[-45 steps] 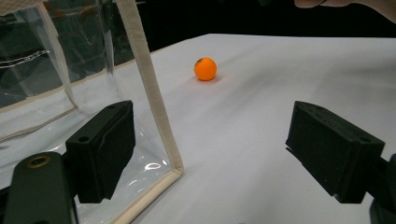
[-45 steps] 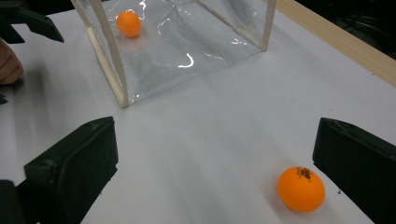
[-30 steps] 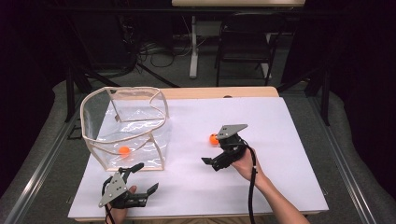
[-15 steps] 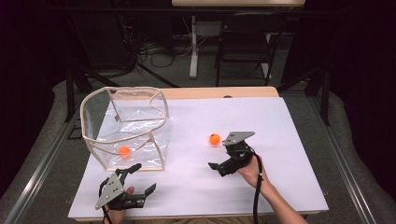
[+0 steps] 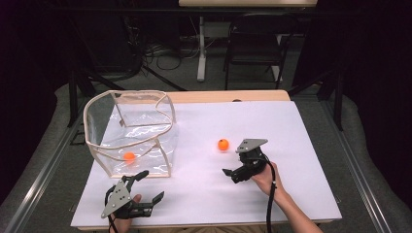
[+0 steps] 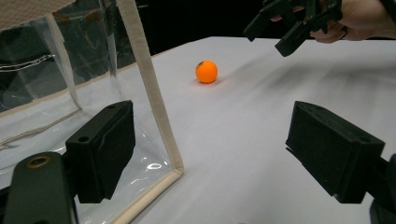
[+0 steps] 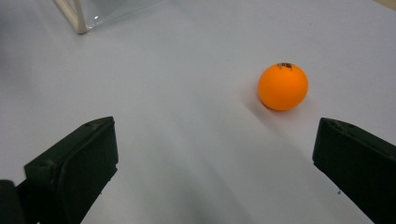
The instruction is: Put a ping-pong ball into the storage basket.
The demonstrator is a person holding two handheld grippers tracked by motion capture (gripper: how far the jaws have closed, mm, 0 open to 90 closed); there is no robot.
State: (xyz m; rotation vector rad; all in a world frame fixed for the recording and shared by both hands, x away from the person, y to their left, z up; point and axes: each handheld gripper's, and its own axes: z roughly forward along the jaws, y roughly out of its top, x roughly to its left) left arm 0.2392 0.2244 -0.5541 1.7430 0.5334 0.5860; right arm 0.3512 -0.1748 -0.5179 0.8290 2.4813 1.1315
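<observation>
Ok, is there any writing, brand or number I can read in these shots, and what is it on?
Nothing can be read.
Orange ball on the white table: a small dark printed mark on top, too blurred to read.
Clear bag with the second ball inside: no print that I can make out.
Left hand-held gripper and right hand-held gripper: no labels visible.

we are seeing an orange ball (image 5: 223, 144) with a small dark mark, a clear bag (image 5: 130, 133) edged in beige, black grippers (image 5: 237, 173), a white table (image 5: 301, 145).
</observation>
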